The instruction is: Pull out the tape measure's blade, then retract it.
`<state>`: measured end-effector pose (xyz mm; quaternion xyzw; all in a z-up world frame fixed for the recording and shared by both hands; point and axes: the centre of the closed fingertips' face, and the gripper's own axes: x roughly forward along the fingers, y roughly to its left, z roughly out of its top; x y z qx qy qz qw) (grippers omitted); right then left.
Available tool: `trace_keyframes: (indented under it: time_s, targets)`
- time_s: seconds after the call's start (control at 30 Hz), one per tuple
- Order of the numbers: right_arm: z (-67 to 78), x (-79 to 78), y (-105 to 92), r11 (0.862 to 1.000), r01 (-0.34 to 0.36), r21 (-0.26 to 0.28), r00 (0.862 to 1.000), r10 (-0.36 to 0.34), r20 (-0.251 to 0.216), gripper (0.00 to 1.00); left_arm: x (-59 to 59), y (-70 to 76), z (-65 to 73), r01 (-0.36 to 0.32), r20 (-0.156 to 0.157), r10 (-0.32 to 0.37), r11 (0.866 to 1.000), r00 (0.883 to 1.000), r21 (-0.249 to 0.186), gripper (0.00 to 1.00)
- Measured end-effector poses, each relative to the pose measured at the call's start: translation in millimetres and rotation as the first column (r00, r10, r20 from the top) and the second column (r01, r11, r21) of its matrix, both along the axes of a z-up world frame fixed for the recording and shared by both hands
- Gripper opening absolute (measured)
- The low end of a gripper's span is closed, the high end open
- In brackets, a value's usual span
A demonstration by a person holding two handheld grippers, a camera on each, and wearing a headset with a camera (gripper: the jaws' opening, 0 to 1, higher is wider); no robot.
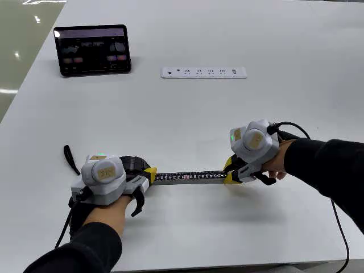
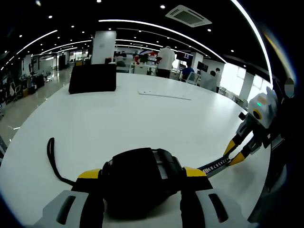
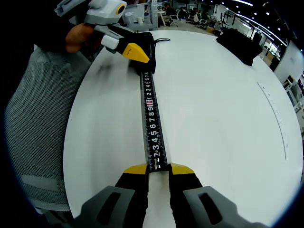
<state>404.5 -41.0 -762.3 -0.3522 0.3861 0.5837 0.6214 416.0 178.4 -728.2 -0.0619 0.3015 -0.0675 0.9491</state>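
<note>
Two grippers engaged: left gripper (image 2: 142,173) fingers clamp the black rounded tape measure case (image 2: 140,161) between them. Right gripper (image 3: 158,169) fingers, nearly together, pinch the tip of the dark numbered blade (image 3: 151,114), stretched along the white table (image 1: 187,114) between both fingertips. Left gripper view shows a black strap (image 2: 51,154) beside the case.

On the table (image 1: 187,114), the tape measure case (image 1: 132,165) sat at the left between the left gripper's (image 2: 142,173) jaws. Its blade (image 1: 190,176) ran rightward to the right gripper (image 3: 159,168), which pinched its end. Behind them stood the tablet (image 1: 92,49), with the power strip (image 1: 203,72) to its right.
</note>
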Motion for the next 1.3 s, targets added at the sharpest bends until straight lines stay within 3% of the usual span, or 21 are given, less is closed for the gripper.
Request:
trace_keyframes:
  time_s: [1.3]
  targets:
    - [1.5, 1.7, 17.7, 0.999, 0.033, 0.024, 0.999, -0.032, -0.015, 0.12, -0.2, 0.5, 0.4, 0.009, -0.005, -0.010, 1.000, 1.000, -0.022, 0.60]
